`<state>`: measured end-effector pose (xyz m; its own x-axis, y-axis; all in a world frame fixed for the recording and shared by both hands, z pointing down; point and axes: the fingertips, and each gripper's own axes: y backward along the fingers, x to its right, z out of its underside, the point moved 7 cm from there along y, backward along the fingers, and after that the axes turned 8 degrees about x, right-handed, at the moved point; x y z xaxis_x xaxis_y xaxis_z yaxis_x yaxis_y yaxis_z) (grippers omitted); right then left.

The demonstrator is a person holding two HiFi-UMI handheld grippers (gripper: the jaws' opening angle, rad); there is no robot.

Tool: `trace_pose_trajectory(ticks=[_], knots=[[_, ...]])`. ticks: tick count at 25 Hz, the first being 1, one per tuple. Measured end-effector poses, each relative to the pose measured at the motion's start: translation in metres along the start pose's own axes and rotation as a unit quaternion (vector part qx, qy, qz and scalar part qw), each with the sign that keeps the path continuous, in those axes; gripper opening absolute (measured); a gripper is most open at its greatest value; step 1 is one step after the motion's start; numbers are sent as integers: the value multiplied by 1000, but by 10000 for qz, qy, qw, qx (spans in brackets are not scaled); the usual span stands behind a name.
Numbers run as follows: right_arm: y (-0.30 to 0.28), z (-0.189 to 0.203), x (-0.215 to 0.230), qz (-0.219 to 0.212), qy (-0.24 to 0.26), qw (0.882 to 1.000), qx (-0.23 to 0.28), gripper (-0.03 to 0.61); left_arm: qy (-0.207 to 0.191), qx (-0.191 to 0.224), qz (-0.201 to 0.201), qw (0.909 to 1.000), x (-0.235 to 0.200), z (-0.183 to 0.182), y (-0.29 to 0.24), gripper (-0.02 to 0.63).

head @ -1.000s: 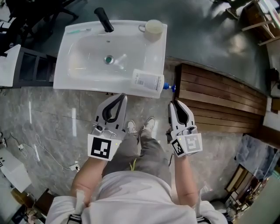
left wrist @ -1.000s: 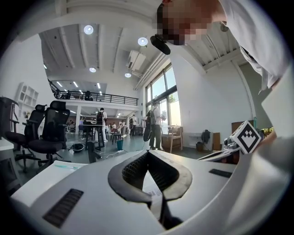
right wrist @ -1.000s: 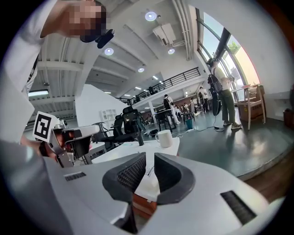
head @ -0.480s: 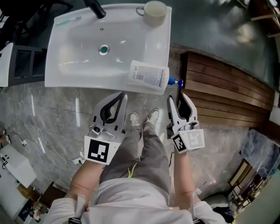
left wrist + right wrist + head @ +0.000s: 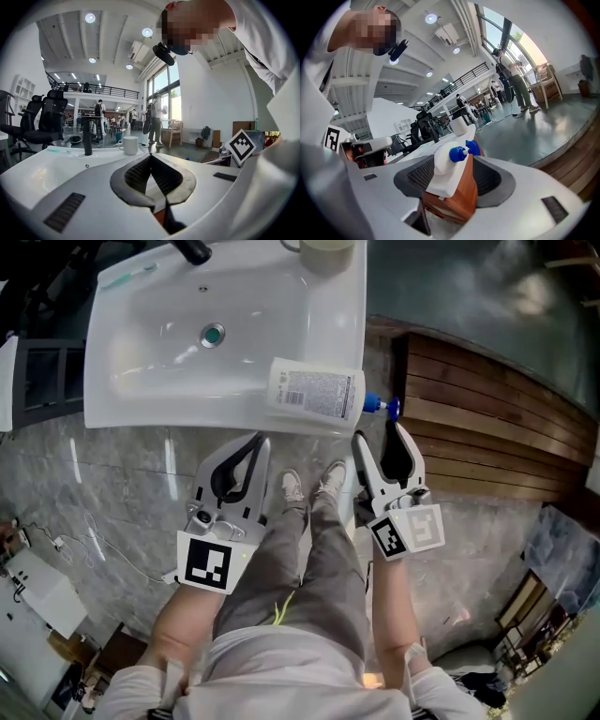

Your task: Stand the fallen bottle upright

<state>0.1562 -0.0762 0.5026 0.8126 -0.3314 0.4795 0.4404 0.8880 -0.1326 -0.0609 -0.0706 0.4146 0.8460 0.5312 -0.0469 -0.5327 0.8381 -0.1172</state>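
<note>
Left tool [image 5: 262,440] just short of bottle [image 5: 314,391]

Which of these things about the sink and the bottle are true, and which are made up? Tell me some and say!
1. The bottle lies on its side on the front edge of the sink. True.
2. The bottle's cap is red. False: it is blue.
3. The right hand-held gripper is squeezing the bottle. False: its jaws stand apart and have just been opening. Nothing is between them, and the bottle lies just ahead of them.
4. A mug stands on the sink. True.
5. The left hand-held gripper has its jaws together and holds nothing. True.
</note>
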Motion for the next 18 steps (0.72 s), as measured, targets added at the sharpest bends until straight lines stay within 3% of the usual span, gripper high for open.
trace_pose_trajectory(ticks=[7, 18], knots=[[-9, 10, 5, -269, -809, 9963, 74, 257, 47, -103, -36, 9999, -1, 16, -3, 15], [-30, 12, 4, -462, -1304, 9903, 89, 276, 94, -198, -151, 9996, -5, 25, -3, 15]])
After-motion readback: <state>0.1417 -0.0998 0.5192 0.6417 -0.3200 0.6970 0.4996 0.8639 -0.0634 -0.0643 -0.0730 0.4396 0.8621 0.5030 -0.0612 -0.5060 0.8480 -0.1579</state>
